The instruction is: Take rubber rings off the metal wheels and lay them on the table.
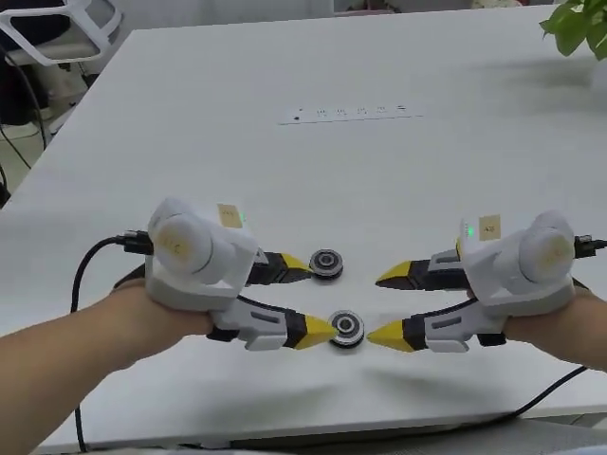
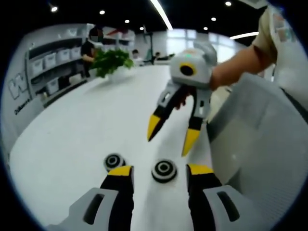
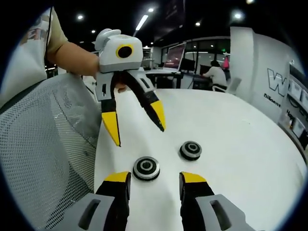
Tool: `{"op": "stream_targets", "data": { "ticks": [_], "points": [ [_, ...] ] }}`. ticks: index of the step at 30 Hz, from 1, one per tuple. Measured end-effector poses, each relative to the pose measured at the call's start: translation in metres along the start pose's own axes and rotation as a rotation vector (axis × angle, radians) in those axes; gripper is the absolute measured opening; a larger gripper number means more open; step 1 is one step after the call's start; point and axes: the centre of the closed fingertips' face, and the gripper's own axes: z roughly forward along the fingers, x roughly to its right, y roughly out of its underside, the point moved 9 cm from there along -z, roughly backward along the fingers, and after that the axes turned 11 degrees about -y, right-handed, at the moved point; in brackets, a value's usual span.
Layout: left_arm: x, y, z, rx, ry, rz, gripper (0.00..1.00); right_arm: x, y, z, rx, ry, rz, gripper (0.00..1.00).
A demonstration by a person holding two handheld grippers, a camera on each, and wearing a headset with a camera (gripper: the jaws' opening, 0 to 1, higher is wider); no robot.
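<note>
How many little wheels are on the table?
2. The near wheel lies by the front edge of the table; the far wheel sits just behind it. None seem hidden.

I see both grippers low over the white table (image 1: 427, 180), facing each other, jaws spread. The left gripper (image 1: 321, 299) comes in from the left and the right gripper (image 1: 375, 306) from the right. The near wheel (image 1: 345, 327) lies between their near yellow tips. The far wheel (image 1: 326, 263) sits just beside my left gripper's far tip. Farther back lies a socket strip (image 1: 348, 115).
</note>
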Motion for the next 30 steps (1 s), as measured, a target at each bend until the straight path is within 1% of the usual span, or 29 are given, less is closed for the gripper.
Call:
{"op": "stream_targets", "data": {
  "ticks": [8, 12, 14, 18, 23, 26, 28, 30],
  "points": [
    [0.006, 0.005, 0.013, -0.021, 0.028, 0.012, 0.38, -0.001, 0.002, 0.006, -0.006, -0.014, 0.003, 0.36],
    [0.008, 0.007, 0.019, -0.032, 0.041, 0.003, 0.32, -0.001, 0.004, 0.009, -0.007, -0.019, 0.005, 0.36],
    [0.008, 0.009, 0.022, -0.039, 0.034, 0.003, 0.3, -0.002, 0.005, 0.01, -0.01, -0.022, 0.007, 0.36],
    [0.009, 0.011, 0.026, -0.046, 0.037, -0.008, 0.28, -0.003, 0.007, 0.01, -0.017, -0.028, 0.009, 0.36],
    [0.011, 0.012, 0.03, -0.054, 0.035, -0.007, 0.25, -0.004, 0.009, 0.01, -0.016, -0.028, 0.017, 0.36],
    [0.014, 0.012, 0.032, -0.058, 0.044, -0.018, 0.23, -0.004, 0.01, 0.011, -0.016, -0.029, 0.02, 0.36],
    [0.014, 0.012, 0.033, -0.056, 0.041, -0.01, 0.23, -0.005, 0.011, 0.011, -0.015, -0.028, 0.024, 0.36],
    [0.014, 0.013, 0.033, -0.066, 0.031, -0.003, 0.2, -0.005, 0.011, 0.011, -0.013, -0.027, 0.027, 0.36]
  ]
}}
